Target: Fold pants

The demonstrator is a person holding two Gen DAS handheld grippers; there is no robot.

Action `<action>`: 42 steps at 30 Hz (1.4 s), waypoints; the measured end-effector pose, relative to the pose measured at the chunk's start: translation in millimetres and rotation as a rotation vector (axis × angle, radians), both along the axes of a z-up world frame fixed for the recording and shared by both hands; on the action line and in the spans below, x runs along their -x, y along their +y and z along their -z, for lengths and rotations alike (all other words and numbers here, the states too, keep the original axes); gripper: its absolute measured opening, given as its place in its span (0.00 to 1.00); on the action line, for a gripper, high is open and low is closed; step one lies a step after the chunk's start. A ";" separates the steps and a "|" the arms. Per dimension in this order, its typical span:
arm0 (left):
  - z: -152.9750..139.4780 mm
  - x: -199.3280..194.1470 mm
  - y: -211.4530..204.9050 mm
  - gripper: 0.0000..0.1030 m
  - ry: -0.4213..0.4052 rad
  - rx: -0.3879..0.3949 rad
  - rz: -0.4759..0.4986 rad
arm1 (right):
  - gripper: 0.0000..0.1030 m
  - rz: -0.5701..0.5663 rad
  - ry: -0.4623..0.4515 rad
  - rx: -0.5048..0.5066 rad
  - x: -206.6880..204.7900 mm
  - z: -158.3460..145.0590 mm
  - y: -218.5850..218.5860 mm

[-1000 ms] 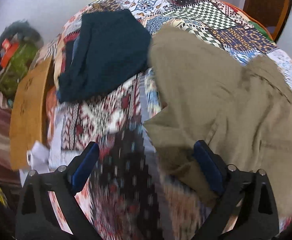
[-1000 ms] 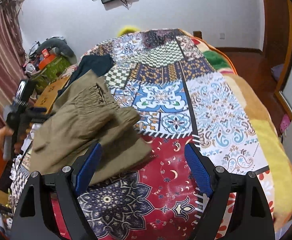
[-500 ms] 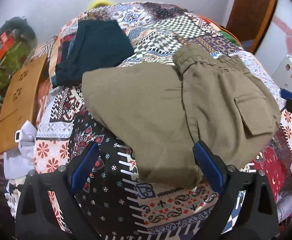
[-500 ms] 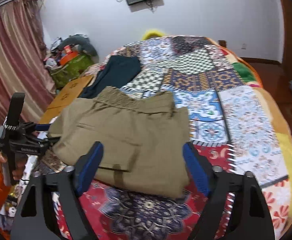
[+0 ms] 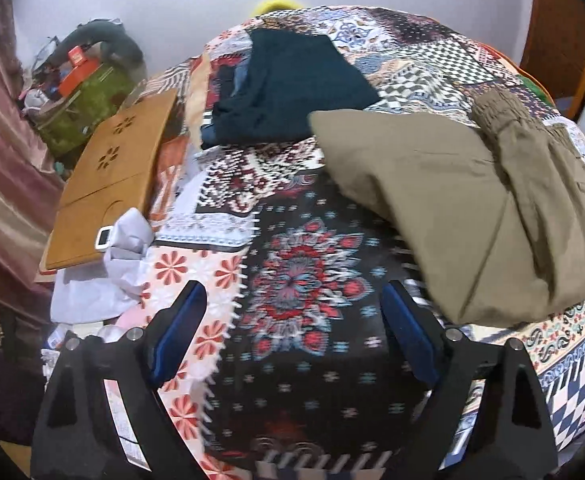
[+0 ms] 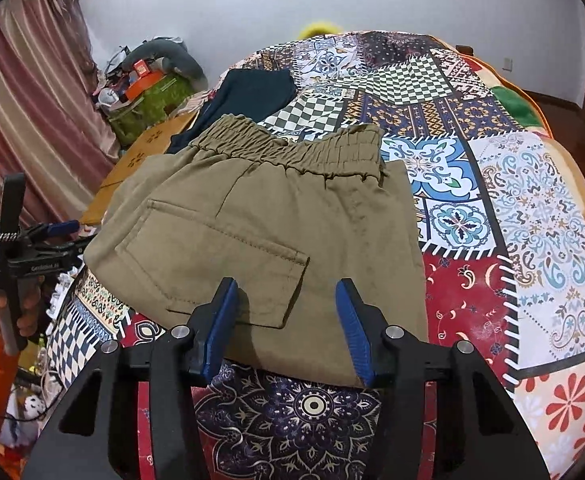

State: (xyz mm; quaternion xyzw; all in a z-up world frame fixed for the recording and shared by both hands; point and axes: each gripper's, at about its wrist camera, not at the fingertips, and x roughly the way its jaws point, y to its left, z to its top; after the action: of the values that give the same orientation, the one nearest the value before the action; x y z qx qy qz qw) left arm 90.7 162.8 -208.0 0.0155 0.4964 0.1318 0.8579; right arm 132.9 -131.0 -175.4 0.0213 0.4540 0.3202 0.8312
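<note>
Left wrist view: left tool [image 5: 292, 320] at bottom of frame, jaws wide, nothing between them, over the patchwork bed [image 5: 304, 264]. Folded khaki pants [image 5: 460, 208] lie at right of frame, apart from the tool. Dark garment [image 5: 288, 88] at upper centre, just beside the pants' far corner. Wooden board [image 5: 108, 184] at left; white cloth [image 5: 104, 276] below it.

Right wrist view: right tool [image 6: 286, 324] at bottom centre, jaws partly apart, empty, over the pants' [image 6: 260, 224] near edge; contact unclear. Waistband faces the top of frame, pocket up. Dark garment [image 6: 244, 100] behind the pants. Left tool [image 6: 32, 248] at left edge, jaws apart.
</note>
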 end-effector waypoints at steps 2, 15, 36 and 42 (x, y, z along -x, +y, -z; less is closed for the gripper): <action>-8.8 0.7 2.8 0.87 -0.013 0.028 0.009 | 0.46 -0.006 -0.006 0.013 0.9 -4.6 0.4; -72.2 -62.0 -83.2 0.87 -0.155 0.173 0.289 | 0.48 -0.032 -0.084 0.008 -26.0 -35.1 9.0; 7.1 -91.5 -95.0 0.88 0.012 0.272 0.406 | 0.54 -0.117 0.014 0.013 -45.1 10.6 15.5; -5.4 -71.0 -63.2 0.88 -0.010 0.328 0.382 | 0.54 -0.106 0.018 0.030 -34.3 6.9 1.3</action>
State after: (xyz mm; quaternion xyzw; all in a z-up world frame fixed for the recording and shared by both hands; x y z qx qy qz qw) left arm 161.7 99.6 -202.7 -0.0309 0.4949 -0.1147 0.8608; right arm 167.2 -129.7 -182.3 -0.0124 0.4666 0.3569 0.8092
